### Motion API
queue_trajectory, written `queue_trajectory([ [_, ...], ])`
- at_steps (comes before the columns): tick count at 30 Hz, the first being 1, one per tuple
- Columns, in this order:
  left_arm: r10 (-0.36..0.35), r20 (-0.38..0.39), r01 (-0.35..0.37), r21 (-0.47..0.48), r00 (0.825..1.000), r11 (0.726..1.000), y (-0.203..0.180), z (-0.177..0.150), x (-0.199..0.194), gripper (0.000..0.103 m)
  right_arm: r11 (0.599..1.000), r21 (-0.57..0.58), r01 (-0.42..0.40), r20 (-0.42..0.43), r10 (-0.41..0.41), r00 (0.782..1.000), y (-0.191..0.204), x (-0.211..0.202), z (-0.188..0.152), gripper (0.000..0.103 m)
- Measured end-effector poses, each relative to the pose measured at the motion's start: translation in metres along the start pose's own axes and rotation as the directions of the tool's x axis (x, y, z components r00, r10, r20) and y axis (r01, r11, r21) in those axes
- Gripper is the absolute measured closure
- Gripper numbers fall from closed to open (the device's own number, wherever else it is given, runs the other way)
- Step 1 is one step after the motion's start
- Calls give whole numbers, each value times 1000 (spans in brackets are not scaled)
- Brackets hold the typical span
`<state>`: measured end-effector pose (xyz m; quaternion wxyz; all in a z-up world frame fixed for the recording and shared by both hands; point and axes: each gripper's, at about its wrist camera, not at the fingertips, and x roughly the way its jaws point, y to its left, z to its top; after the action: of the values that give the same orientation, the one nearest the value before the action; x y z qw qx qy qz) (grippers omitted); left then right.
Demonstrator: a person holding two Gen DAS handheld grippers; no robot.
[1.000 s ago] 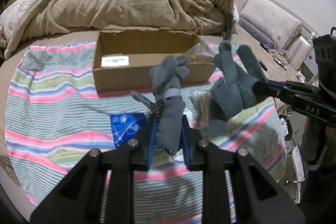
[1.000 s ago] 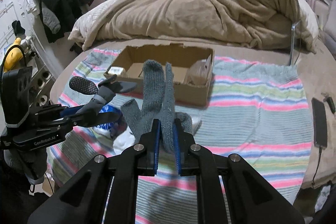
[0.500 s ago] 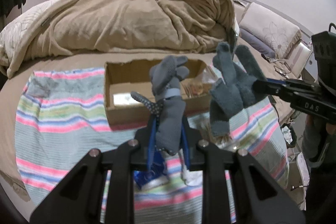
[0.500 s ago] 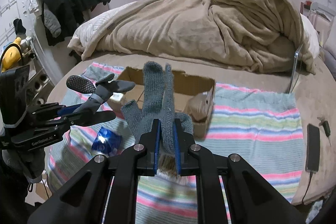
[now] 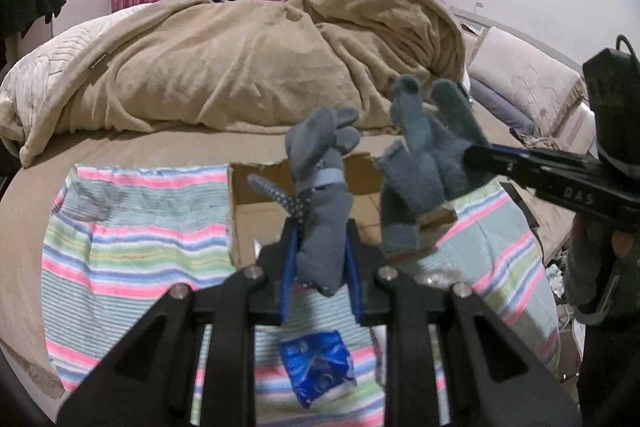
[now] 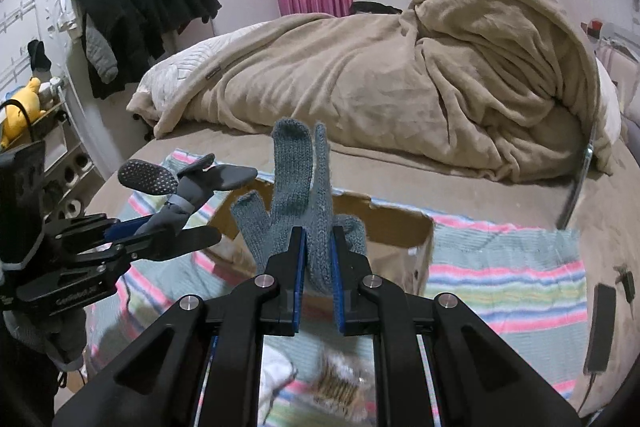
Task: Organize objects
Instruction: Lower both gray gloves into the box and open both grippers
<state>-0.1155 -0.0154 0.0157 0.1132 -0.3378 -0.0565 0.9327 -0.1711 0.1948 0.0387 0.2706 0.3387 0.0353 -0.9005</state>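
Observation:
My left gripper [image 5: 320, 255] is shut on a grey fleece glove [image 5: 320, 187] with a dotted palm and holds it upright in the air; it also shows in the right wrist view [image 6: 188, 187]. My right gripper [image 6: 318, 263] is shut on a blue-grey knitted glove [image 6: 300, 187], also held up in the air; the left wrist view shows it [image 5: 424, 163] just right of the fleece glove. Both gloves hang above an open cardboard box [image 6: 396, 231] on the striped cloth [image 5: 132, 227]. The box also shows behind the gloves in the left wrist view [image 5: 256, 203].
A blue plastic packet [image 5: 318, 363] lies on the cloth below my left gripper. A beige blanket [image 6: 400, 75] is heaped at the back of the bed. A black phone [image 6: 598, 327] lies at the right edge. Dark clothes [image 6: 140, 15] hang at the left wall.
Both grippers have risen and moved forward over the box with their gloves. The box and the blue packet have slid lower in the views.

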Motion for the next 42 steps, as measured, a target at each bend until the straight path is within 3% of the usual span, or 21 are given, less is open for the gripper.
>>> queue_trajectory([
  [10, 7, 1, -7, -24, 1000, 1000, 22, 13, 24, 81, 1000, -2, -9, -34, 9, 999, 7, 44, 7, 90],
  [23, 10, -69, -12, -25, 998, 1000, 35, 6, 72, 80, 998, 39, -42, -126, 47, 991, 3, 88, -13, 90],
  [25, 26, -81, -26, -6, 996, 1000, 33, 4, 79, 79, 998, 48, -46, -141, 52, 989, 3, 94, -18, 90],
  [27, 89, -88, -85, 51, 992, 995, 28, 1, 85, 78, 997, 61, -48, -155, 57, 986, 1, 99, -22, 90],
  [29, 109, -94, -101, 82, 990, 991, 24, -3, 89, 75, 996, 75, -50, -168, 62, 984, -1, 104, -26, 90],
  [34, 108, -125, -103, 47, 986, 994, 32, -5, 98, 63, 994, 96, -51, -203, 70, 977, -3, 115, -35, 90],
  [39, 106, -129, -104, 22, 986, 994, 34, -5, 93, 61, 993, 115, -38, -221, 63, 973, -7, 119, -40, 85],
  [42, 113, -121, -111, 23, 986, 993, 31, -6, 85, 41, 990, 139, -36, -215, 65, 974, -11, 118, -41, 65],
])
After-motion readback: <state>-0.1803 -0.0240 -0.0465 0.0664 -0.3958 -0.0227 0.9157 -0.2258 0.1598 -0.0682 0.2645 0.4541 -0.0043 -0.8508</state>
